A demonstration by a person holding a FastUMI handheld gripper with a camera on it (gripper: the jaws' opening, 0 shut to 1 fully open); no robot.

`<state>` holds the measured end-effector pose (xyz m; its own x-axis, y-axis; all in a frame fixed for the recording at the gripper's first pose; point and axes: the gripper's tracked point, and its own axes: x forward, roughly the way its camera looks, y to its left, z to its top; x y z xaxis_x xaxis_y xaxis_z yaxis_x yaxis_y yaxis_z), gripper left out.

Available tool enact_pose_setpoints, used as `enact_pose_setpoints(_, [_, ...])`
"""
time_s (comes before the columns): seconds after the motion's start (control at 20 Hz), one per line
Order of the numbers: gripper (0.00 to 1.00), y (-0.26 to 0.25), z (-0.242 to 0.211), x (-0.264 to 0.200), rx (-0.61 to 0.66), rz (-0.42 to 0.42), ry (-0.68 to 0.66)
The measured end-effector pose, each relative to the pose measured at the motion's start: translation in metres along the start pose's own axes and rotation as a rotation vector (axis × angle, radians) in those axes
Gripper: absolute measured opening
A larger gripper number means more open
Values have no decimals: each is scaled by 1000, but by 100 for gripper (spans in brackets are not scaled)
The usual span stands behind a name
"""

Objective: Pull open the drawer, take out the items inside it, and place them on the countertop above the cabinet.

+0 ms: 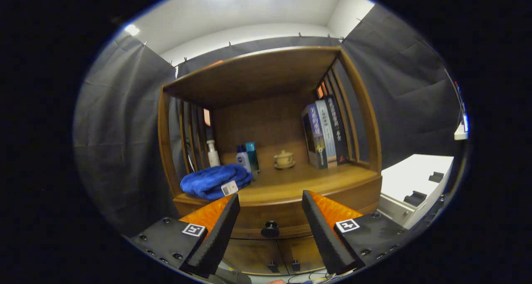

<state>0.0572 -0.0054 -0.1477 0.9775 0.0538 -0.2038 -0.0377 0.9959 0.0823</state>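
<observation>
Drawer (274, 217) shut, knob (270, 229) facing hand-held gripper (271, 203), fingers apart

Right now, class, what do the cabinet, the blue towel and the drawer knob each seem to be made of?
The cabinet looks like brown wood with a smooth satin finish; grain lines show. The blue towel looks like soft plush cloth, folded and fuzzy. The drawer knob, between and beyond the open gripper fingers, is dark and round, perhaps metal or plastic; hard to tell.

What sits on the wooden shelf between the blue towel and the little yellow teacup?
In the gripper view, two bottles stand between the folded blue towel and the small yellow lidded teacup. The open gripper faces the round black drawer knob.
</observation>
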Motion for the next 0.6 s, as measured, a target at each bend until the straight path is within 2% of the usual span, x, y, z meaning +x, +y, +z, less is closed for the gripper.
enact_pose_setpoints(0.25, [98,-16,-69,50,-72,-40,150])
enact_pose_setpoints(0.45, [98,-8,-95,71,43,-15,220])
enact_pose_setpoints(0.6, [95,-10,-101,77,34,-8,234])
